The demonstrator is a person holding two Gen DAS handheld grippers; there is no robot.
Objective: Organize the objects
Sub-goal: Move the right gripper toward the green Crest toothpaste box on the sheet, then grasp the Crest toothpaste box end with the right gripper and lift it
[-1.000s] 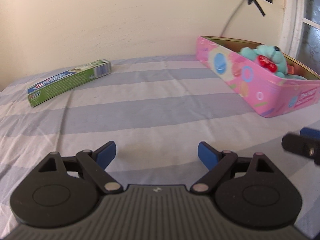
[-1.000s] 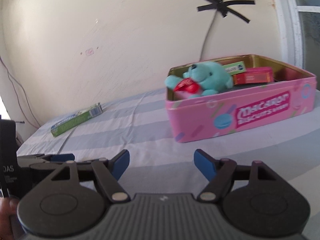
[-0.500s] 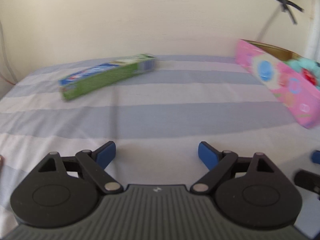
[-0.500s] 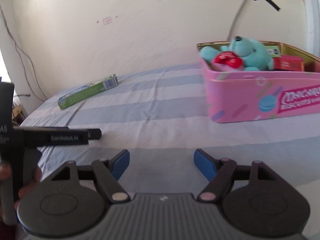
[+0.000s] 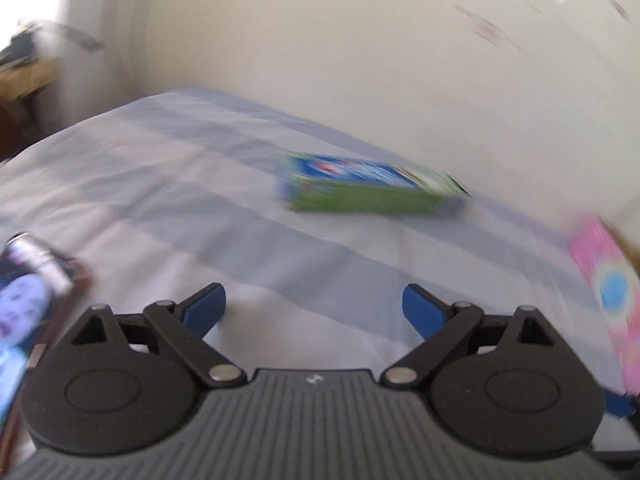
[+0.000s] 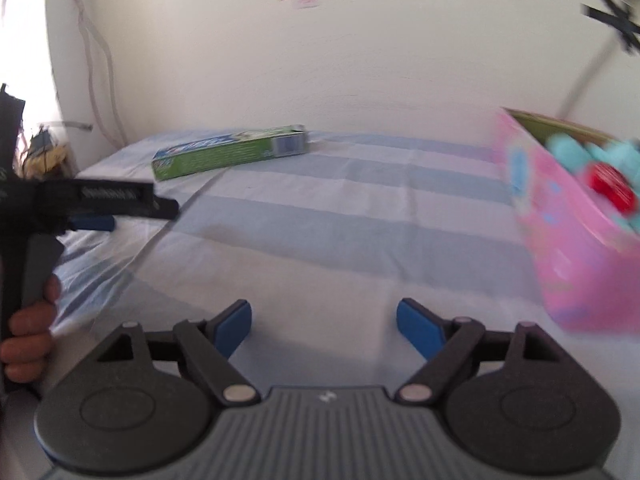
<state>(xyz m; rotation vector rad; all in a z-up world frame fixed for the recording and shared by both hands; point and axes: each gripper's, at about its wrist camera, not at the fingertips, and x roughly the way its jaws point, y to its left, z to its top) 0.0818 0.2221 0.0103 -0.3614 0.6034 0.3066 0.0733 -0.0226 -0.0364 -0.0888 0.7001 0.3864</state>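
Note:
A green and blue toothpaste box (image 5: 372, 190) lies flat on the striped bed sheet near the wall; it also shows in the right wrist view (image 6: 232, 152). My left gripper (image 5: 314, 306) is open and empty, some way short of the box and facing it. My right gripper (image 6: 324, 328) is open and empty over the sheet. The pink biscuit tin (image 6: 568, 216) stands at the right with a teal plush toy (image 6: 592, 156) inside; its pink wall shows at the right edge of the left wrist view (image 5: 612, 292).
The left gripper's body and the hand holding it (image 6: 48, 216) are at the left of the right wrist view. A phone-like object (image 5: 24, 300) sits at the left edge. A wooden table (image 5: 24, 76) stands beyond the bed's far left corner. The wall runs behind the bed.
Both views have swung left. The toothpaste box now sits near the centre of the left wrist view and closer. The pink tin has slid to the right edge. Both grippers stay open.

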